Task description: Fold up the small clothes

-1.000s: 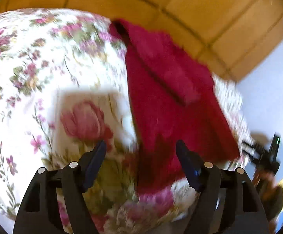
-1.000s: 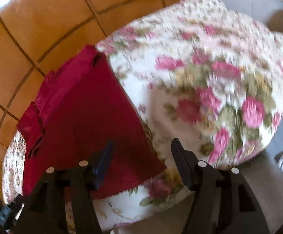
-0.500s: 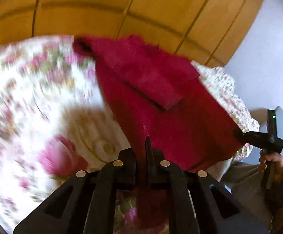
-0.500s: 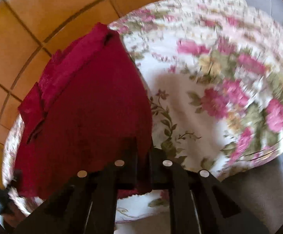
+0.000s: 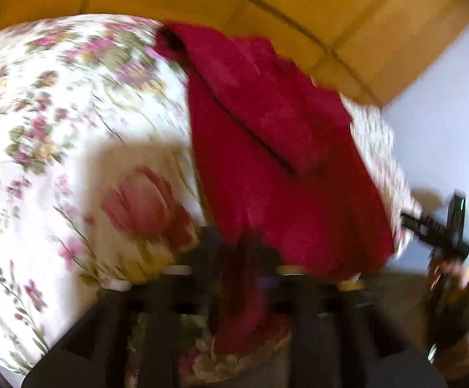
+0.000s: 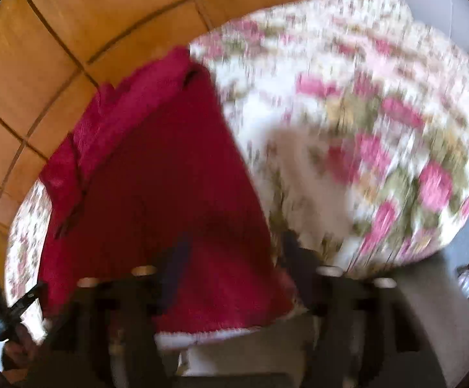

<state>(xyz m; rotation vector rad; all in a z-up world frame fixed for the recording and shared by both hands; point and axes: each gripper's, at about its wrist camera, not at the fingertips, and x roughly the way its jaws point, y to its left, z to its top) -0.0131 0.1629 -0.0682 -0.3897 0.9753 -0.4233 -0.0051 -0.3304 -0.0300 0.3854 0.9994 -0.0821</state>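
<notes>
A dark red fleece garment point(image 5: 276, 148) lies on a floral cloth point(image 5: 72, 123), its sleeve folded across the top. In the left wrist view, blurred by motion, my left gripper point(image 5: 244, 258) sits at the garment's near hem with the fingers only slightly apart; red cloth shows between them. In the right wrist view the garment point(image 6: 156, 174) fills the left half. My right gripper point(image 6: 234, 258) is open, its fingers point(image 6: 176, 265) straddling the garment's near right corner, with nothing pinched.
The floral cloth point(image 6: 363, 113) covers a surface with a rounded edge. Wooden panelling point(image 6: 72, 26) stands behind it and a pale wall point(image 5: 444, 113) at the right. The right gripper shows in the left wrist view point(image 5: 438, 226).
Half a second ago both grippers were shut on the garment's near hem. Now the right one has opened and let go, and the left jaws have begun to part. Both views are blurred by motion.
</notes>
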